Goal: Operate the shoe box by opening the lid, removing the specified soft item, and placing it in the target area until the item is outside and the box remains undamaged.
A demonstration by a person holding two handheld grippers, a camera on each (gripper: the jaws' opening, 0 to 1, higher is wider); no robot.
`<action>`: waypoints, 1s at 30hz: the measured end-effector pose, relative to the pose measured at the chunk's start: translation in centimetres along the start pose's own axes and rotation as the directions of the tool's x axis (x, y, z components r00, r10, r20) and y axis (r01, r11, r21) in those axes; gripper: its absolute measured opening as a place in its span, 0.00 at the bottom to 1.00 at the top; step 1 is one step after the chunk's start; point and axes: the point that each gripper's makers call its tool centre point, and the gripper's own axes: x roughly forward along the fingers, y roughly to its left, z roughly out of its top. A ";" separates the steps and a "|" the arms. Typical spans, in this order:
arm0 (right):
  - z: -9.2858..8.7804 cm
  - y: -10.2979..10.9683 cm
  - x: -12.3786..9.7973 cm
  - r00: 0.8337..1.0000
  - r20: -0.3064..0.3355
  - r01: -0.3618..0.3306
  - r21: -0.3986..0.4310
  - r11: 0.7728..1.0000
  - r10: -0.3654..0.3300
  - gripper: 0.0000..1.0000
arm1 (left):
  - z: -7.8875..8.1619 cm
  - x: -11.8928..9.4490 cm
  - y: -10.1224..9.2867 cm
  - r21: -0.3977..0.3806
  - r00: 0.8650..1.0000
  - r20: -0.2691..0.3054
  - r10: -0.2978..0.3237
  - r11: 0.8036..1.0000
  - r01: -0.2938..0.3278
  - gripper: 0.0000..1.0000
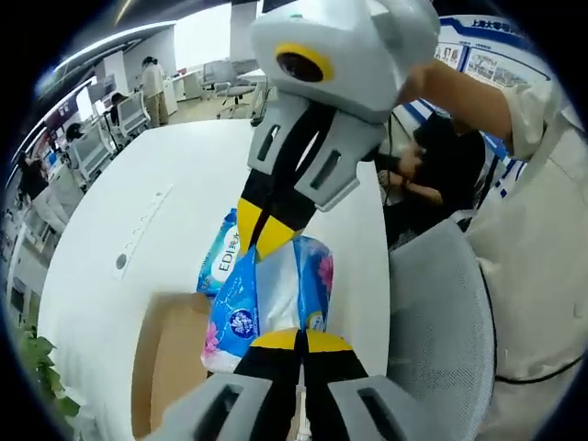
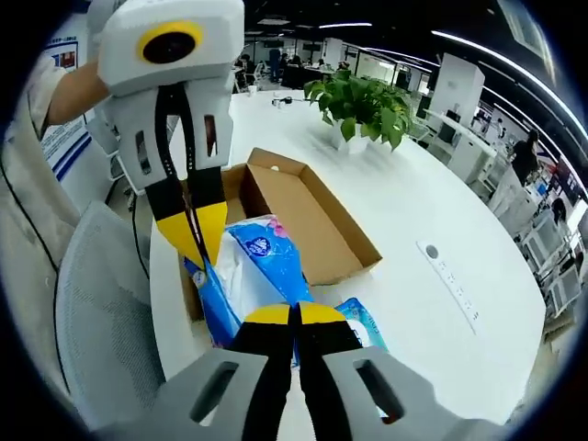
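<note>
A soft blue tissue pack (image 1: 271, 299) with pink flowers hangs between my two grippers, above the table edge. My left gripper (image 1: 299, 342) is shut on its near end, and my right gripper (image 1: 266, 237) comes down from above, shut on the far end. In the right gripper view the same tissue pack (image 2: 262, 262) sits between my right gripper (image 2: 294, 317) at the bottom and my left gripper (image 2: 200, 241) from the upper left. The brown shoe box (image 2: 317, 225) lies open on the white table just behind the pack. The shoe box (image 1: 170, 363) shows at lower left.
A second blue tissue pack (image 1: 220, 257) lies on the white table (image 1: 165, 175) beside the box, also seen as the pack (image 2: 363, 323). A potted plant (image 2: 358, 101) and a power strip (image 2: 455, 280) sit on the table. A grey mesh chair (image 2: 101, 312) stands by the edge.
</note>
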 end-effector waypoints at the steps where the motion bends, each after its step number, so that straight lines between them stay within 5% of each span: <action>1: -0.4 -0.3 -0.3 1.000 -0.003 0.005 0.002 1.000 -0.005 0.00 | 0.3 0.2 0.0 0.005 1.000 0.002 -0.001 1.000 0.001 0.00; 30: -7.0 -6.5 -3.8 0.997 -0.059 0.059 0.010 0.998 -0.059 0.00 | 7.0 7.0 1.7 0.033 0.998 0.029 -0.048 0.998 0.047 0.00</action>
